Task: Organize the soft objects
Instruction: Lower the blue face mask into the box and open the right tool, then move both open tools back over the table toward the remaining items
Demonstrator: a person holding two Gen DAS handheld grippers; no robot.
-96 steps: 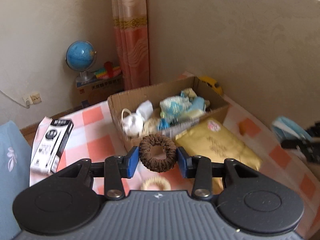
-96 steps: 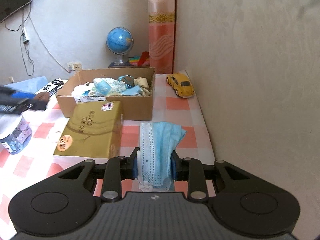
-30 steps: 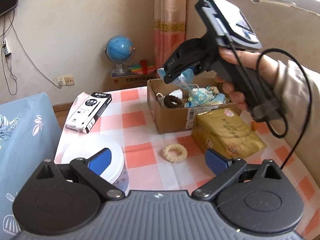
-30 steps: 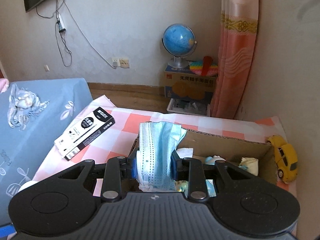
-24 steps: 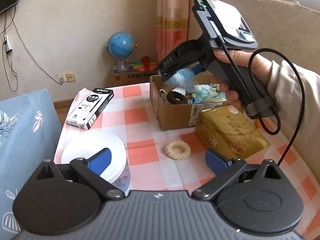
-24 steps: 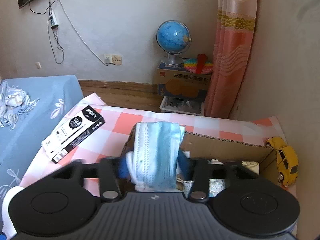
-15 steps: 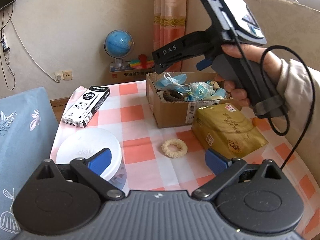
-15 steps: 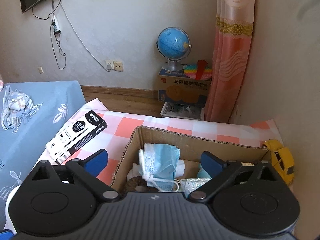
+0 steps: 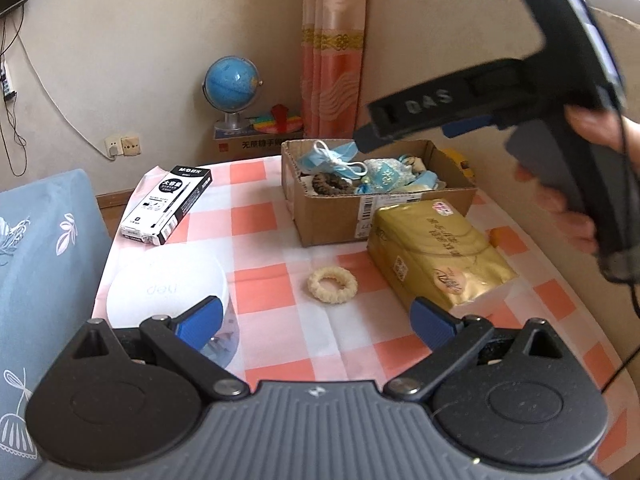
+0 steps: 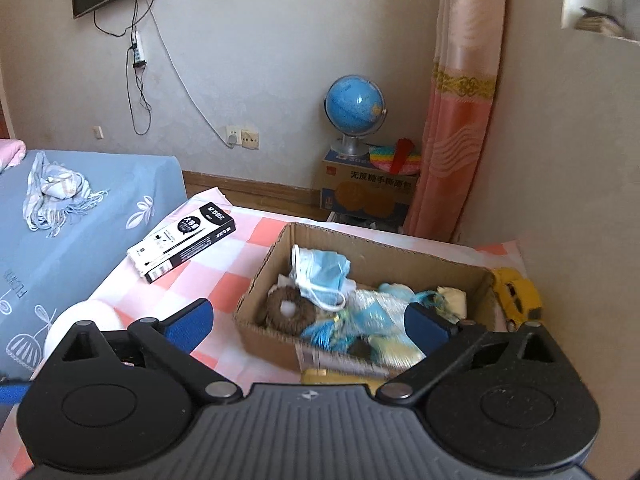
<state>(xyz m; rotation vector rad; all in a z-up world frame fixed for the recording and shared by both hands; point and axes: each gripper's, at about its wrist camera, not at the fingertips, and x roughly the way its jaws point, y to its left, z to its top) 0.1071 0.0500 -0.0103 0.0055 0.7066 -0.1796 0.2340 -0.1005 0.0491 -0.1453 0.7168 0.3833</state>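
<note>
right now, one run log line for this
left gripper: open, empty | right gripper: open, empty | blue mask: in cardboard box | cream scrunchie: on table

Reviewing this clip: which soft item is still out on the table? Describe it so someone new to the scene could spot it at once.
Start at the open cardboard box on the checked tablecloth. In front of it, between the white round lid and the gold packet, lies a cream scrunchie. It is a pale fuzzy ring lying alone on the cloth, unlike the brown scrunchie inside the box.
</note>
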